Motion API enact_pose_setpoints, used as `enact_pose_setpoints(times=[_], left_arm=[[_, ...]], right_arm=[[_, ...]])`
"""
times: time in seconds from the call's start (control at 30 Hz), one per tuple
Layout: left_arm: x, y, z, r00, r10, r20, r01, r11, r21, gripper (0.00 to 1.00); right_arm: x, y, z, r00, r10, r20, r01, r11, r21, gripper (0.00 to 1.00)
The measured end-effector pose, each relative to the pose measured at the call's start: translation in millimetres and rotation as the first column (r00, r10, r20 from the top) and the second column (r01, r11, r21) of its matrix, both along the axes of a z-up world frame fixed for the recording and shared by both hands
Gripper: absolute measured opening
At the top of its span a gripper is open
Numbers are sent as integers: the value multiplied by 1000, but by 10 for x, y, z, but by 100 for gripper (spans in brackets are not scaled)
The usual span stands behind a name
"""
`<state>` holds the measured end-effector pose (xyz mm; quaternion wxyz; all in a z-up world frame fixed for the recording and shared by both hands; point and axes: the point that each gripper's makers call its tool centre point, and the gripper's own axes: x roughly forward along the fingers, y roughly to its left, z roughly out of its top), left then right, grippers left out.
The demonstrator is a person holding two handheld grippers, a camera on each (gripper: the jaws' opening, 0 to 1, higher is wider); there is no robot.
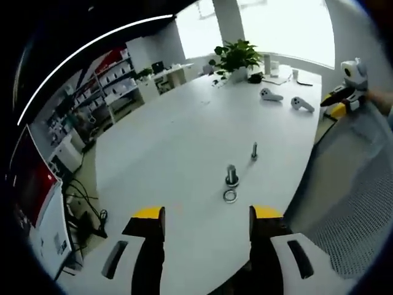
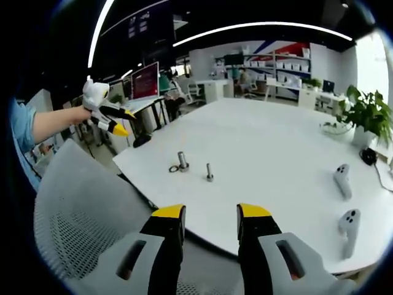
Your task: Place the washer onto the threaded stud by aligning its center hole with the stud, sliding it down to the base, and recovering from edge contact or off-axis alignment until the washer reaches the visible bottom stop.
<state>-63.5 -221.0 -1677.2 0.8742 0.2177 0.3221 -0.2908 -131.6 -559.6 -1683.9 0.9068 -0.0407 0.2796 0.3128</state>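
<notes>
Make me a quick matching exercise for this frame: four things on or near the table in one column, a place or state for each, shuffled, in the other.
Things:
1. washer
2. potted plant
3. left gripper
4. two white controllers

Places or states:
A. far end of the white table
B. flat on the table beside the larger stud
C. open, holding nothing
D. lying near the table's edge, away from the studs

Pairs: 1-B, 2-A, 3-C, 4-D
</notes>
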Motion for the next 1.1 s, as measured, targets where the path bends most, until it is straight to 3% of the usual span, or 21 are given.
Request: enact_pose_setpoints(times=[0.4, 0.63, 0.73, 1.1], left_arm=[[168, -200, -346, 994, -68, -82, 70, 997, 19, 56], [289, -341, -692, 981, -115, -156, 124, 991, 49, 58], [314, -405, -847, 965, -194, -176, 218, 968, 128, 59], [411, -576, -1114, 948, -215, -236, 242, 966, 94, 61]], right_arm=[[14, 8, -2, 1000, -1, -1, 1, 1000, -3, 34], [42, -20, 3, 1000, -19, 5, 19, 1000, -2, 33], [50, -27, 1, 1000, -23, 8, 23, 1000, -11, 34], [54, -42, -23, 1000, -29, 1, 29, 999, -26, 34]])
